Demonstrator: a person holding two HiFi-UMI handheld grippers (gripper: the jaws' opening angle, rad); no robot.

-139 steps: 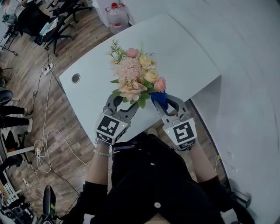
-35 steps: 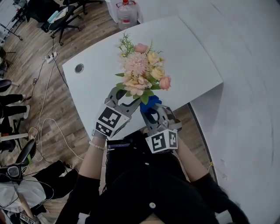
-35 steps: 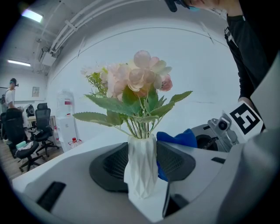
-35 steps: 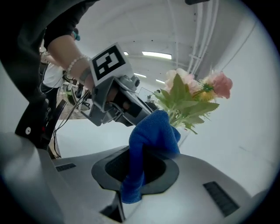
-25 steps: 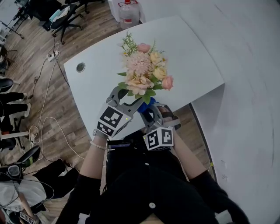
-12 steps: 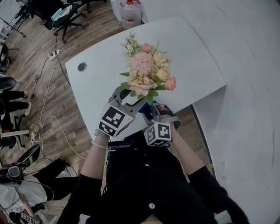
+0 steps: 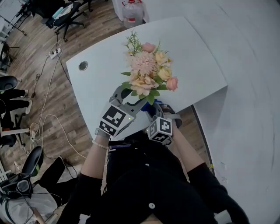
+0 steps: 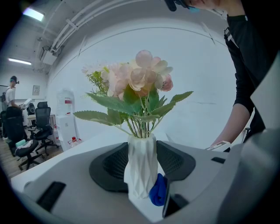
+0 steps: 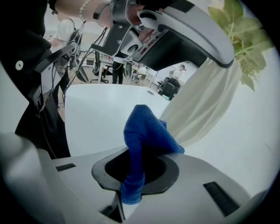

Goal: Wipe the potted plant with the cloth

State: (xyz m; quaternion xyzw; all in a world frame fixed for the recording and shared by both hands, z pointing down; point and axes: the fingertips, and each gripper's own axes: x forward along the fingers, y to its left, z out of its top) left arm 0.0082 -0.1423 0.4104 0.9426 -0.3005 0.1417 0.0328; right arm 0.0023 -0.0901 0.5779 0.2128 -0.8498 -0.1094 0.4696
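Observation:
The potted plant is a white faceted vase (image 8: pixel 140 175) holding pink and cream flowers (image 7: pixel 148 72) with green leaves, near the front edge of the white table (image 7: pixel 192 52). My left gripper (image 8: pixel 142 151) is shut on the vase, one dark pad on each side. My right gripper (image 9: pixel 138 168) is shut on a blue cloth (image 9: pixel 142 140), whose free end rests against the vase's lower side (image 9: pixel 205 109). In the left gripper view the cloth (image 8: pixel 157 191) shows low at the vase's right. From the head view both grippers sit under the leaves, and the cloth (image 7: pixel 146 105) is mostly hidden.
The table has a round cable hole (image 7: pixel 83 65) at its left. Beyond it stand a water jug (image 7: pixel 131 6) and office chairs (image 7: pixel 61 11) on a wood floor with cables. A white wall runs along the right. A person (image 8: pixel 11 94) stands far off.
My right gripper has sunk and tipped more steeply down, carrying the blue cloth lower along the vase and further under the leaves. The left gripper and the plant have stayed put.

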